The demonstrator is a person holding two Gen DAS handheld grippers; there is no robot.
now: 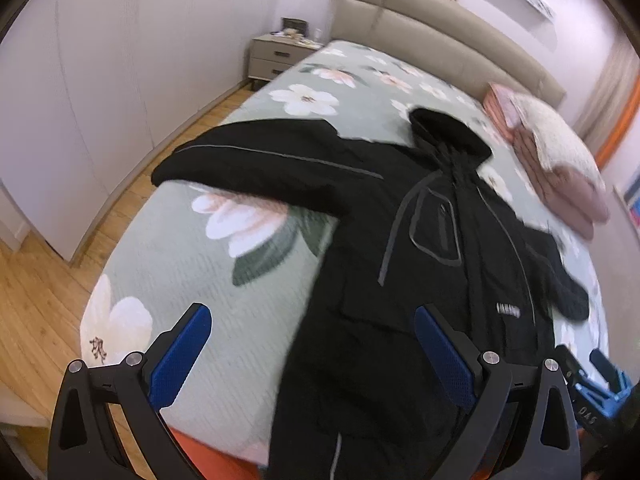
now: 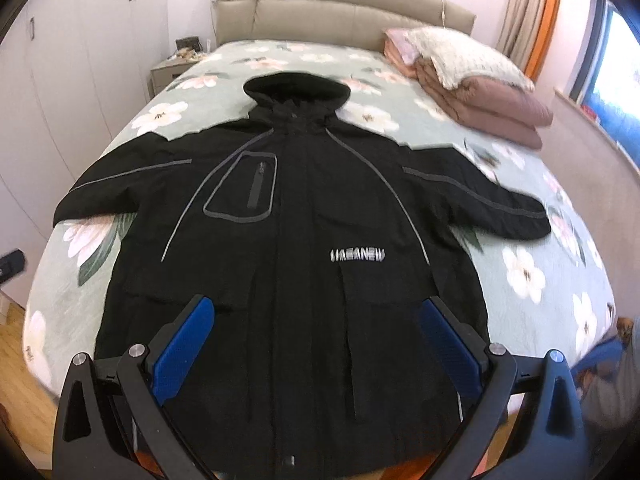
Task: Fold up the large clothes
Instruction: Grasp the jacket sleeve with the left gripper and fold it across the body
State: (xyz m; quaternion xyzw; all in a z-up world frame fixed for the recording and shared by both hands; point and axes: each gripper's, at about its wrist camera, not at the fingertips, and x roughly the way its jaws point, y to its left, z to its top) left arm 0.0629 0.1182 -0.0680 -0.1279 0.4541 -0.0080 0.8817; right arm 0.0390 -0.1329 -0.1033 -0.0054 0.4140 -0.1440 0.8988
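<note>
A large black hooded jacket (image 2: 304, 216) with grey piping and a white chest logo lies flat, front up, on the floral bed (image 2: 532, 280), both sleeves spread sideways and the hood toward the headboard. In the left wrist view the same jacket (image 1: 400, 280) runs diagonally, its left sleeve (image 1: 248, 160) reaching to the bed's edge. My left gripper (image 1: 312, 356) hovers open above the jacket's lower left hem and the bedspread (image 1: 208, 280). Over the hem's middle my right gripper (image 2: 316, 344) hangs open. Neither holds anything.
Folded pink quilts with a white pillow (image 2: 476, 84) sit at the bed's far right. A beige headboard (image 2: 344, 8) backs the bed, a nightstand (image 1: 276, 56) stands at its far left, and white wardrobes (image 1: 100, 60) line the wooden floor (image 1: 36, 312).
</note>
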